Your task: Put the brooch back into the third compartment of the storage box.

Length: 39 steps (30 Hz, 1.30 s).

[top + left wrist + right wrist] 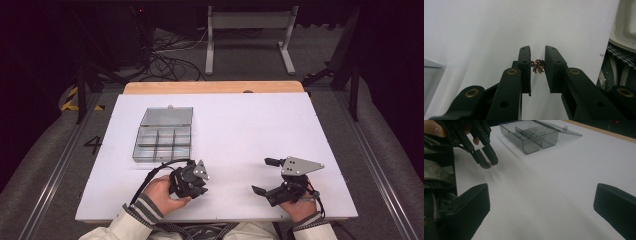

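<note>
Item: bead [538, 66] pinched in my left gripper [537, 65] near the box [162, 137]; right gripper [541, 202] open; slip risk if loosened.

One sign can be read: a dark figure "4" [93, 145] marked on the grey floor, at about nine o'clock from the white table [250, 130], just off its left edge in the high view. Farther back on that side, at about ten o'clock, yellow and black warning stripes [70, 100] lie on the floor; they carry no letters. Nothing on the clear plastic box [162, 137] can be read, and no label or brand shows elsewhere.
</note>
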Available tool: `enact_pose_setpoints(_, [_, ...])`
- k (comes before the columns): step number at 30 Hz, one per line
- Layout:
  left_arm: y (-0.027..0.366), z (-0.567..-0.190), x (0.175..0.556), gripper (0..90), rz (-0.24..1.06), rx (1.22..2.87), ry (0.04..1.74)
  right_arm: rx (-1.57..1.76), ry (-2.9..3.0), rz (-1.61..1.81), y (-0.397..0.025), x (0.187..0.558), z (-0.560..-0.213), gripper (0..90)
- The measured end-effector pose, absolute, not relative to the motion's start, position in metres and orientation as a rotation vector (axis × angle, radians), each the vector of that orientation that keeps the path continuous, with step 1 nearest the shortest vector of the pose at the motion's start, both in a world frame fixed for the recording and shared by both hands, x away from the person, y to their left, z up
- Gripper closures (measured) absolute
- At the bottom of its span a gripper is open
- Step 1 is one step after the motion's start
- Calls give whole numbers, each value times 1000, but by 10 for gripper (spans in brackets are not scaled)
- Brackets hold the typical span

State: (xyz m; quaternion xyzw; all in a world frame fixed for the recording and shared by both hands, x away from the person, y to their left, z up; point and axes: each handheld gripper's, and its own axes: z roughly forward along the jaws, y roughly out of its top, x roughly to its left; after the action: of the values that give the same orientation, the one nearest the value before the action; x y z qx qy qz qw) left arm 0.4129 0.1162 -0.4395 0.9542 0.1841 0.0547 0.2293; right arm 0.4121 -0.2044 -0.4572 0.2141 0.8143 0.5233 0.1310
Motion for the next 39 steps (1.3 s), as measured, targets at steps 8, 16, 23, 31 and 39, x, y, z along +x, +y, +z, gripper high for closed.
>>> enact_pose_setpoints(8, [123, -426, 413, 761, 171, 2584, 510, 620, 2369, 1523, -203, 412, -458, 15])
enact_pose_setpoints(16, [127, -419, 412, 761, 187, 2556, 509, 622, 2369, 1523, -203, 412, -458, 15])
enact_pose_setpoints(23, [131, -411, 415, 761, 197, 2530, 537, 617, 2371, 1519, -202, 412, -458, 15])
enact_pose_setpoints(31, [137, -397, 423, 761, 210, 2490, 586, 615, 2372, 1518, -202, 412, -458, 15])
enact_pose_setpoints(39, [145, -383, 431, 761, 230, 2466, 636, 612, 2378, 1514, -202, 412, -458, 15])
